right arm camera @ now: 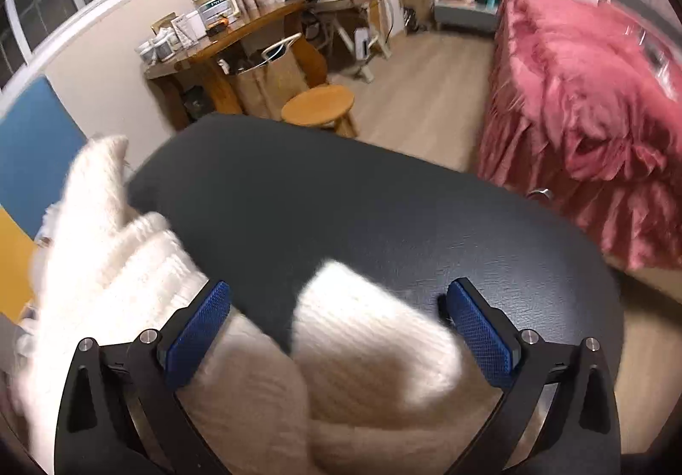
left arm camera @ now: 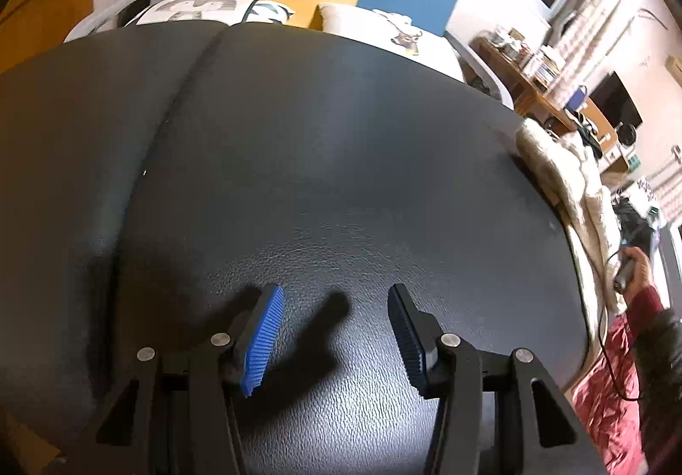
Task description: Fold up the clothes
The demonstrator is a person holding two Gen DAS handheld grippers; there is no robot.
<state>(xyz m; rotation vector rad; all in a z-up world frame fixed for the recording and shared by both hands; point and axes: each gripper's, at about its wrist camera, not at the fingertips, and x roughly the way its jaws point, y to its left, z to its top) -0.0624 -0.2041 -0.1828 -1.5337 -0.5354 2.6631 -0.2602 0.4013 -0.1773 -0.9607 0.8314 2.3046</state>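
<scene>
Black padded table (left arm camera: pixel 319 159): a leather-grained surface that fills the field ahead of and beneath both claws. A seam runs across it, ahead and to the left of the left claw.

Pink ruffled bedspread (right arm camera: pixel 596 100): well ahead and to the right of the right claw, off the table, hanging in folds to the floor.

Cream knitted sweater (right arm camera: pixel 128 262): the task garment. In the right wrist view it lies bunched directly under and between the right claw's fingers, with one thick fold running up ahead along the left finger and a second lobe lying in the gap. In the left wrist view the same garment (left arm camera: pixel 567 194) sits well off to the right of the left claw, at the table's far right edge.

Round wooden stool (right arm camera: pixel 317 105): on the floor beyond the table's far edge, ahead of the right claw.

Left claw (left arm camera: pixel 336 330): jaws stand wide apart with nothing between them; only bare table and the fingers' shadow lie below.

Right claw (right arm camera: pixel 336 326): jaws stand wide apart. Knit lies between them and against the left pad; the pads do not clamp it.

A hand (left arm camera: pixel 635 266) in a red sleeve shows at the far right of the left claw's view.
</scene>
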